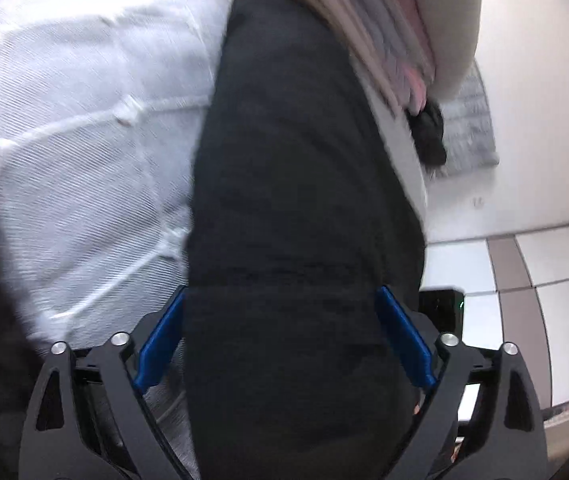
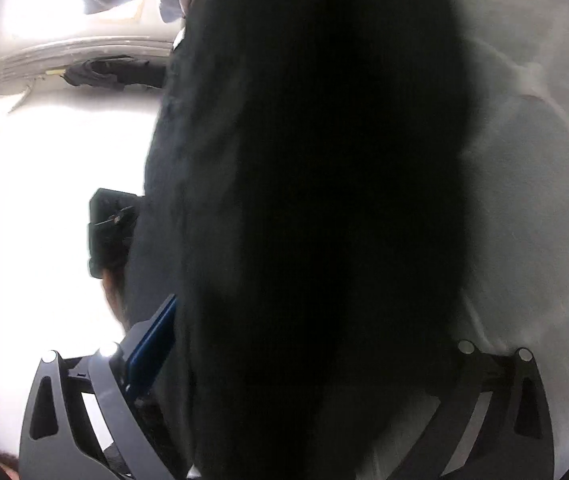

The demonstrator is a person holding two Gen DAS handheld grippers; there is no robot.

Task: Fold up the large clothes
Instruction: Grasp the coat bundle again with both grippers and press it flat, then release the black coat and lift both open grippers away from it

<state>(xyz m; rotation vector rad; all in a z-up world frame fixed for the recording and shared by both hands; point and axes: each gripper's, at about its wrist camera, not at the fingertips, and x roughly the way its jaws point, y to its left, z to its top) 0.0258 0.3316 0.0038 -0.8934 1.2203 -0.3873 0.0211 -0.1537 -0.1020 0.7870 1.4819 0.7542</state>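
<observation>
A large black garment (image 1: pixel 296 200) fills the middle of the left wrist view, running away from me over a white textured bed cover (image 1: pixel 84 128). My left gripper (image 1: pixel 280 336) has its blue pads (image 1: pixel 160 340) wide apart with a thick band of the black cloth between them. In the right wrist view the same black garment (image 2: pixel 304 220) hangs close in front of the lens. My right gripper (image 2: pixel 308 352) shows one blue pad (image 2: pixel 152 340) at the cloth's left edge; the other finger is hidden by the cloth.
Folded pink and beige clothes (image 1: pixel 396 40) lie at the top right, a small dark garment (image 1: pixel 428 136) beside them. White walls and cabinet fronts (image 1: pixel 544 264) stand to the right. The other gripper's black body (image 2: pixel 110 232) shows left of the cloth.
</observation>
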